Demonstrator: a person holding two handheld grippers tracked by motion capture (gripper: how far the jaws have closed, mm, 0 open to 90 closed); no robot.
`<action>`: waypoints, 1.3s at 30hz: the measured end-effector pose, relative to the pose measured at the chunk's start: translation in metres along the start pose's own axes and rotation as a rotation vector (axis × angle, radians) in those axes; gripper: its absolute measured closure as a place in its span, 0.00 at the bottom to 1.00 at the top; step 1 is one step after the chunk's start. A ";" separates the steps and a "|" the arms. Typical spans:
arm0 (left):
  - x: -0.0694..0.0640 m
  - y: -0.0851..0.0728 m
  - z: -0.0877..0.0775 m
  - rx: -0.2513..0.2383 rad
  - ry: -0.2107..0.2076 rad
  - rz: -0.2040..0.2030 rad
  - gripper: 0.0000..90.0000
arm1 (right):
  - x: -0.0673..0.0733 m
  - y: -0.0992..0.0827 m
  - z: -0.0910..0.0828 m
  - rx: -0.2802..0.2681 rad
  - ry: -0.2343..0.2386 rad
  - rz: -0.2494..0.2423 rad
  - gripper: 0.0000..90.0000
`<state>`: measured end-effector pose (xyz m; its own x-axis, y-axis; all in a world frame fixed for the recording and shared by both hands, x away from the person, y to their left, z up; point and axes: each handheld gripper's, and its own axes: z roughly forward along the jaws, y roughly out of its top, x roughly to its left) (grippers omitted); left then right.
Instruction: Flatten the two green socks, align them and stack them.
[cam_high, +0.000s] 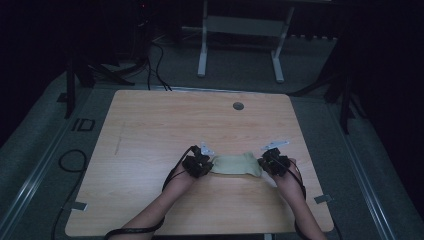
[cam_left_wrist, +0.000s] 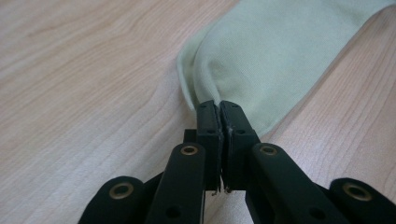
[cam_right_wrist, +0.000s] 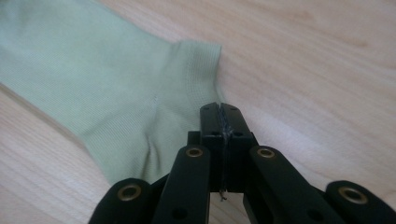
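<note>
A pale green sock (cam_high: 236, 164) lies stretched sideways on the wooden table (cam_high: 165, 125), near its front middle. My left gripper (cam_high: 211, 165) is at the sock's left end and my right gripper (cam_high: 260, 165) at its right end. In the left gripper view the black jaws are shut, and my left gripper (cam_left_wrist: 218, 104) pinches a fold of the sock (cam_left_wrist: 275, 56) at its rounded end. In the right gripper view the jaws are also shut, with my right gripper (cam_right_wrist: 219, 107) nipping the edge of the ribbed cuff of the sock (cam_right_wrist: 107, 93). The rest of the sock rests flat on the table.
A round grey cable hole (cam_high: 238, 106) sits near the table's far edge. Beyond the table stand the white legs of another table (cam_high: 202, 55), and black cables (cam_high: 155, 60) run over the grey floor. Dark stands (cam_high: 70, 85) flank the table's far corners.
</note>
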<state>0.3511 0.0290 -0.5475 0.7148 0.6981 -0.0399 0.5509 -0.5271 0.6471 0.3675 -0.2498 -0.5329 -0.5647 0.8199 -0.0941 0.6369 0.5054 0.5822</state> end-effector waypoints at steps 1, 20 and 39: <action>0.000 0.000 0.001 0.002 0.001 -0.001 0.96 | -0.001 -0.001 0.002 0.002 -0.001 0.001 0.99; 0.001 0.008 -0.007 -0.078 0.063 0.000 0.95 | -0.001 -0.002 0.007 0.012 0.006 0.010 0.96; -0.014 0.022 -0.017 -0.119 0.088 0.034 0.98 | 0.004 0.005 -0.010 -0.041 0.050 0.024 0.99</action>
<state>0.3460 0.0160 -0.5203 0.6887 0.7235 0.0472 0.4686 -0.4937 0.7326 0.3629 -0.2466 -0.5221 -0.5757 0.8167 -0.0401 0.6287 0.4735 0.6168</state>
